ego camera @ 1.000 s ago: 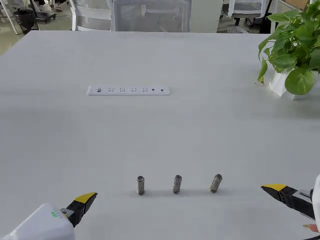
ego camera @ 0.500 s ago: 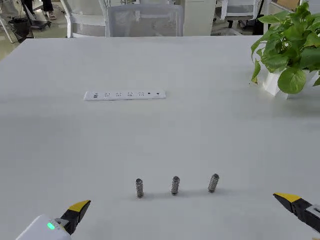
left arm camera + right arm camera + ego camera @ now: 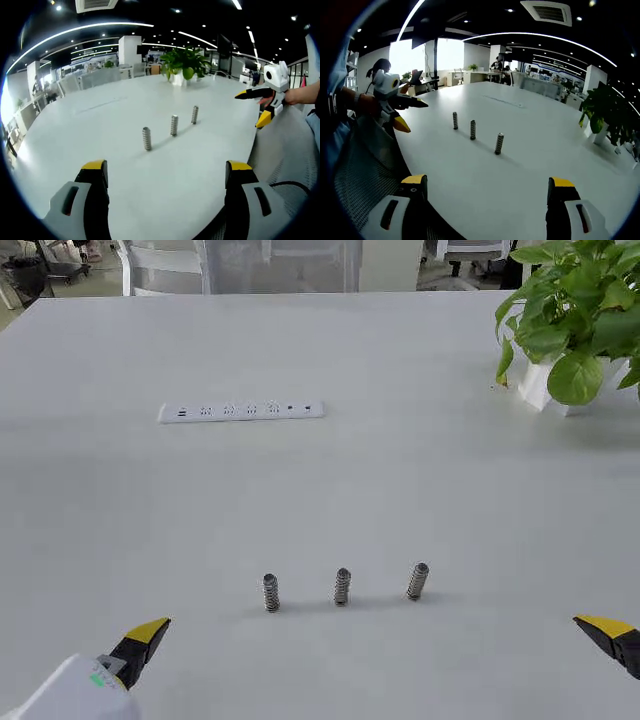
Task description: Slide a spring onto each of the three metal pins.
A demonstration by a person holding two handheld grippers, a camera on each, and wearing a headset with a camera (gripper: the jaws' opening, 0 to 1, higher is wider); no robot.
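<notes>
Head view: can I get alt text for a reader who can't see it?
Three springs stand in a row on a white table, nothing gripping them. The left tongs and right tongs poke in at the bottom corners; a power strip and potted plant sit farther back.

Three springs stand in one row on the counter (image 3: 400,470) before me: left spring (image 3: 270,593), middle spring (image 3: 342,586), right spring (image 3: 418,581). Behind them, more to the left, lies the power strip (image 3: 241,411); the plant (image 3: 570,320) stands far right
</notes>
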